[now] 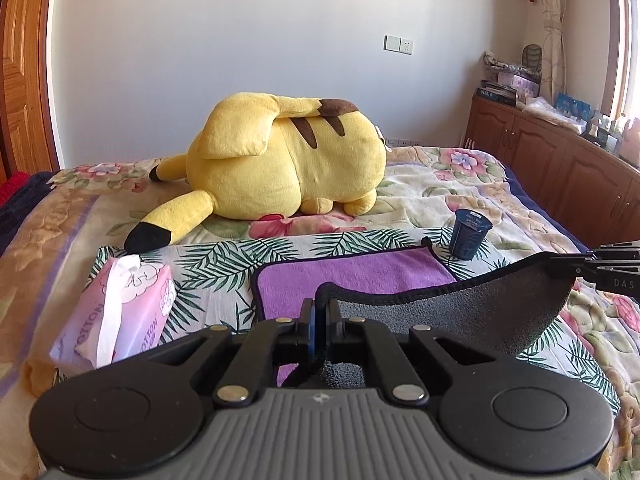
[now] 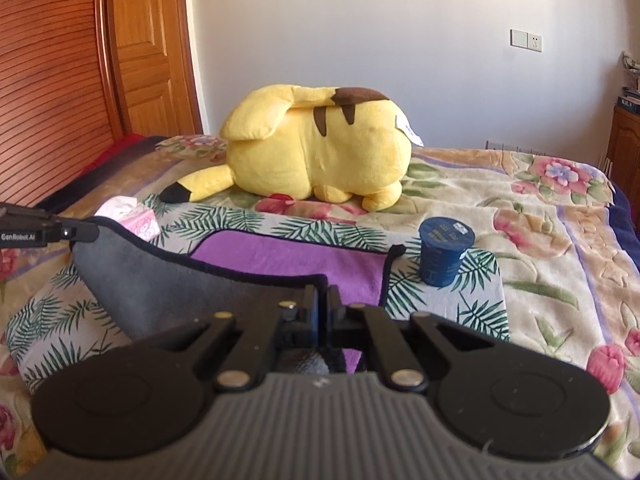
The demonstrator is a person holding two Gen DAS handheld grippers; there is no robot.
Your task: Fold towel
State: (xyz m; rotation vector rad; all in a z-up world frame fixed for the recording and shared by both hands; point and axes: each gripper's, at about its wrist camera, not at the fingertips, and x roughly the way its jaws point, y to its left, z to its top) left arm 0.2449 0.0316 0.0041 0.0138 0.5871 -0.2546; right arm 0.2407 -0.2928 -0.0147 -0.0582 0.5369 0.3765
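Both hand-held grippers, left (image 1: 319, 312) & right (image 2: 322, 300), are clamped shut on the towel's (image 1: 352, 276) near corners, lifted off the bed (image 2: 540, 208). Fold prob ~halfway imo, far half lies flat.

Towel (image 1: 352, 276) — near part hidden behind the raised grey fold and the left tongs (image 1: 319, 312). Right tongs (image 1: 576, 266) — cut off by the frame edge in the left view. Blue cup (image 2: 442, 254) — lid print too small to read. Tissue pack (image 2: 134, 216) — partly hidden behind the fold. Cabinet clutter (image 1: 560, 100) — indistinct.
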